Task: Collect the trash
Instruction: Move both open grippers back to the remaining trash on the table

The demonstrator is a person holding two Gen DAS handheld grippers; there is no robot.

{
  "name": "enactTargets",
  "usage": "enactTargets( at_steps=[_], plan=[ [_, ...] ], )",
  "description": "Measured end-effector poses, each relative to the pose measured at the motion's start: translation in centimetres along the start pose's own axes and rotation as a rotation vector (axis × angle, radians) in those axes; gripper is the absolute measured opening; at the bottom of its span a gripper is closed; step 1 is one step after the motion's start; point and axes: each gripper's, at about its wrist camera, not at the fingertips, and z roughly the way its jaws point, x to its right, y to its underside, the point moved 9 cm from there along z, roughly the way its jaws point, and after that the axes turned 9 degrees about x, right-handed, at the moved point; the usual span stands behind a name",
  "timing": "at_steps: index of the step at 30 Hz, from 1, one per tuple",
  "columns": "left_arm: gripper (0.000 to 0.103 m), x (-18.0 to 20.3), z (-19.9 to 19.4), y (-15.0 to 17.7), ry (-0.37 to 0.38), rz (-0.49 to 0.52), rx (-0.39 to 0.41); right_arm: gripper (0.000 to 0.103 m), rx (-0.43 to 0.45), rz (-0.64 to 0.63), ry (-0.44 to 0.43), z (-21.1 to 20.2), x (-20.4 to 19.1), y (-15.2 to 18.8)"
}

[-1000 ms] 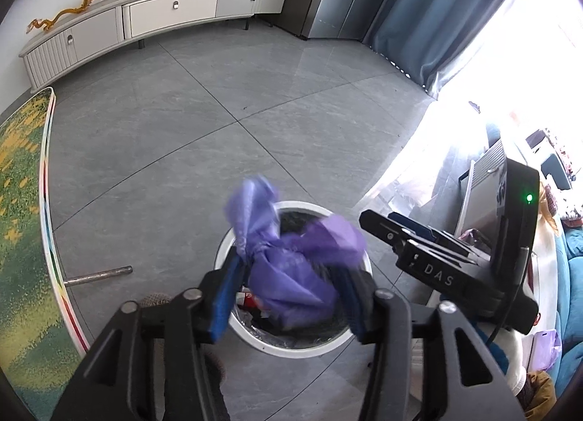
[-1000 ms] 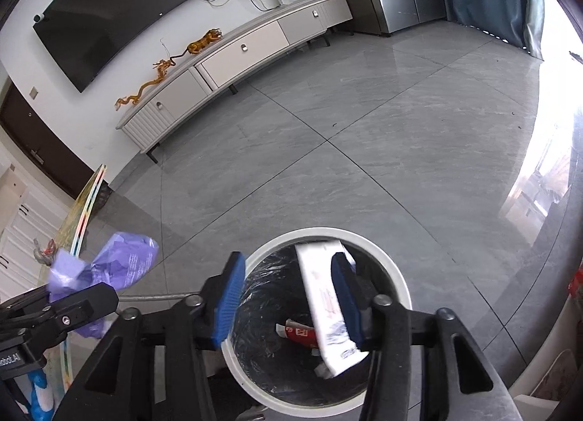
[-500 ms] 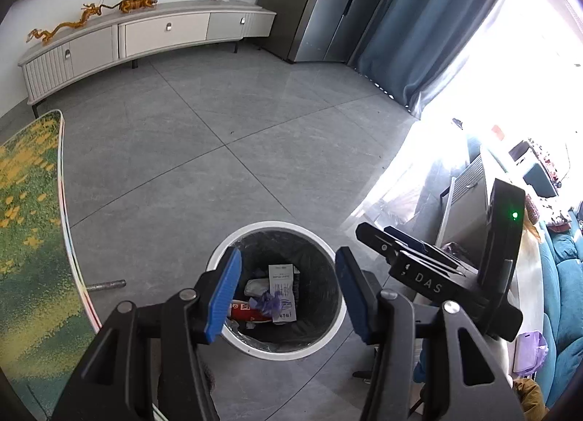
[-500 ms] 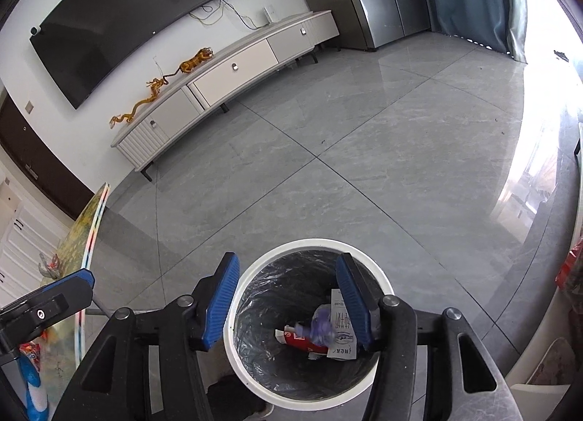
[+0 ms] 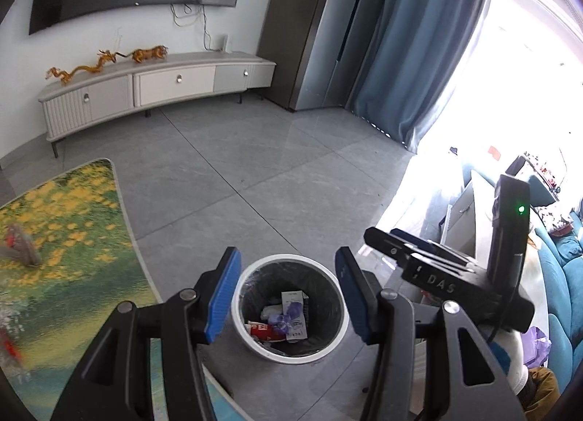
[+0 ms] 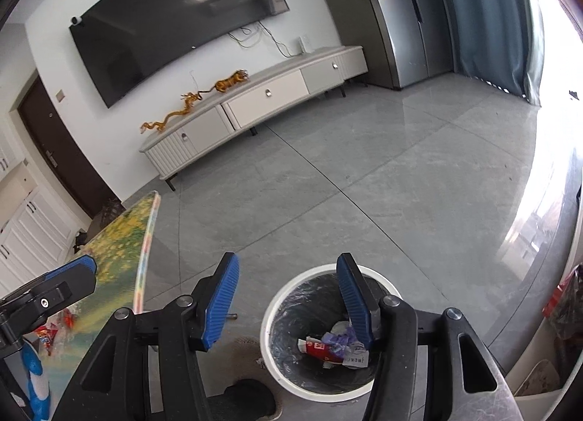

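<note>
Hovering over the bin (image 5: 288,351) with both grippers empty, the trash already inside.

The left gripper (image 5: 288,297) has its jaws spread with nothing between them, and the right gripper (image 6: 288,299) is the same; its blue pads (image 6: 220,299) touch nothing. The trash (image 5: 288,319), a purple wrapper with white and red papers, lies at the bottom of the bin, on the black liner. The bin stands on the grey floor (image 5: 226,173), near the right edge of the flowered mat (image 5: 65,238). I judge this drop is finished, so the step in hand is to go for more trash. To do it well, lift both grippers clear of the rim, keep the jaws spread, and turn toward the mat, where small red pieces (image 6: 45,333) seem to lie, though they are too blurred to identify.
</note>
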Motion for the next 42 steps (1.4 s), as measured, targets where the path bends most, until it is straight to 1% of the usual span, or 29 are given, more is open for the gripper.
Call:
enactTargets(
  at_steps=[4, 10, 11, 12, 14, 16, 19, 20, 22, 25, 26, 30, 36, 38, 42],
  plan=[
    [0.052, -2.1, -3.6, -0.4, -0.047, 0.008, 0.043, 0.053, 0.032, -0.038, -0.036, -1.7, -2.7, -0.9],
    [0.052, -7.1, -10.1, -0.4, -0.154, -0.005, 0.112, 0.053, 0.06, -0.101, -0.096, -3.7, -7.8, -1.5],
    [0.052, -8.3, -11.7, -0.2, -0.179, -0.007, 0.127, 0.053, 0.062, -0.115, -0.106, -4.1, -8.8, -1.5],
    [0.053, -8.9, -12.6, -0.1, -0.192, -0.007, 0.137, 0.053, 0.064, -0.128, -0.115, -4.4, -9.8, -1.5],
    [0.059, -10.6, -15.0, 0.1, -0.233, -0.003, 0.165, 0.053, 0.065, -0.157, -0.137, -5.1, -12.1, -1.3],
    [0.061, -12.3, -17.4, 0.6, -0.274, 0.004, 0.191, 0.053, 0.064, -0.175, -0.153, -5.5, -13.8, -1.1],
    [0.061, -15.0, -21.0, 1.6, -0.349, 0.016, 0.226, 0.054, 0.059, -0.205, -0.185, -6.1, -16.8, -0.5],
    [0.062, -16.4, -22.4, 2.1, -0.382, 0.01, 0.236, 0.055, 0.056, -0.212, -0.196, -6.2, -17.7, -0.4],
    [0.062, -18.2, -23.9, 3.1, -0.416, -0.008, 0.245, 0.055, 0.048, -0.232, -0.218, -6.1, -19.8, 0.1],
    [0.063, -21.9, -26.5, 4.9, -0.497, -0.041, 0.252, 0.056, 0.028, -0.266, -0.254, -5.7, -23.2, 1.1],
    [0.063, -23.5, -27.5, 5.7, -0.538, -0.05, 0.251, 0.057, 0.02, -0.276, -0.27, -5.4, -24.4, 1.5],
    [0.063, -28.0, -30.2, 8.2, -0.638, -0.108, 0.238, 0.059, -0.012, -0.297, -0.323, -4.5, -28.2, 3.4],
    [0.064, -33.4, -33.0, 11.0, -0.736, -0.164, 0.227, 0.06, -0.081, -0.355, -0.38, -2.3, -33.1, 7.3],
    [0.064, -34.6, -33.5, 11.6, -0.756, -0.176, 0.225, 0.061, -0.104, -0.374, -0.392, -1.6, -34.5, 8.5],
    [0.065, -35.7, -33.8, 12.3, -0.764, -0.199, 0.216, 0.063, -0.14, -0.421, -0.419, -0.5, -37.0, 10.7]
  ],
)
